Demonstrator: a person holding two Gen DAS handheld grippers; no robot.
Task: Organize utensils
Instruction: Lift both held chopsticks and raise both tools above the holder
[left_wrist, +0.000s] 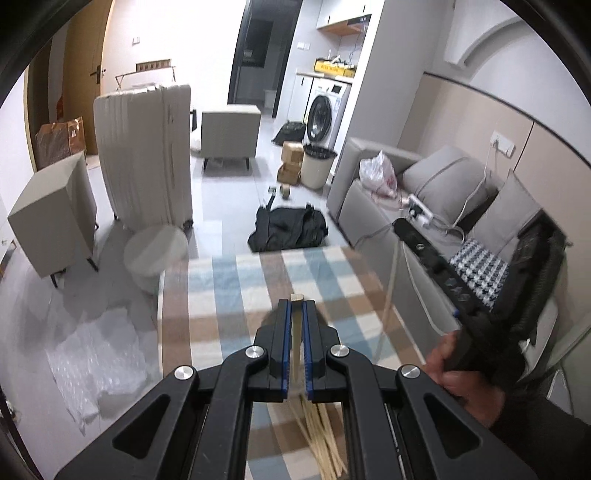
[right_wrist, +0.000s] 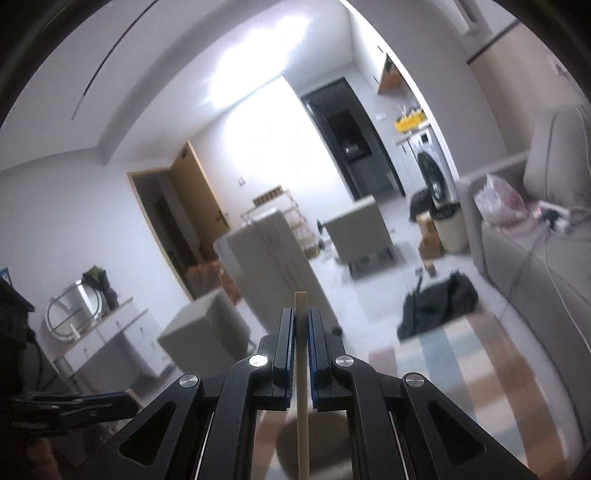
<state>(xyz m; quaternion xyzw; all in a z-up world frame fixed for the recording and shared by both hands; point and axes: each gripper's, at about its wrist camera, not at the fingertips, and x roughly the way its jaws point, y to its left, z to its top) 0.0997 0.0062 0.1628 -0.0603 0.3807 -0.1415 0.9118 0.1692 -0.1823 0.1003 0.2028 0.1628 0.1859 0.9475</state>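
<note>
Left tongs (left_wrist: 297, 306): clenched on 1 pale wooden chopstick (left_wrist: 296, 339); its blunt end shows just past the blue pads, its length runs back between the jaws.
Right tongs (right_wrist: 302, 317): clenched on 1 pale chopstick (right_wrist: 301, 369), held upright between the pads, its square tip standing above them.
Right tongs seen from the left view: a dark, blurred tool (left_wrist: 436, 258) is held in a hand (left_wrist: 461, 373) at the right edge, above the surface.
Loose pile: a bundle of pale chopsticks (left_wrist: 325, 439) is seen lying on the surface below the left tongs, fanned and unsorted.
Surface: a checked cloth in blue, tan and white (left_wrist: 236, 295) is spread over it; no holder or tray is visible in either view.
Progress: judged early or midway; 2 sticks are lifted, the pile is left to be sorted, and the destination cannot be told.
Edges: the far edge of the surface is seen ahead of the left tongs, with floor beyond it.
Open room: the cloth ahead of the tongs is bare; a black bag (left_wrist: 288, 229) lies on the floor beyond, a grey sofa (left_wrist: 424, 192) stands to the right, a white suitcase (left_wrist: 144, 155) well apart to the left.
Risk: a thin stick could be judged likely to twist or slip in the pads.
</note>
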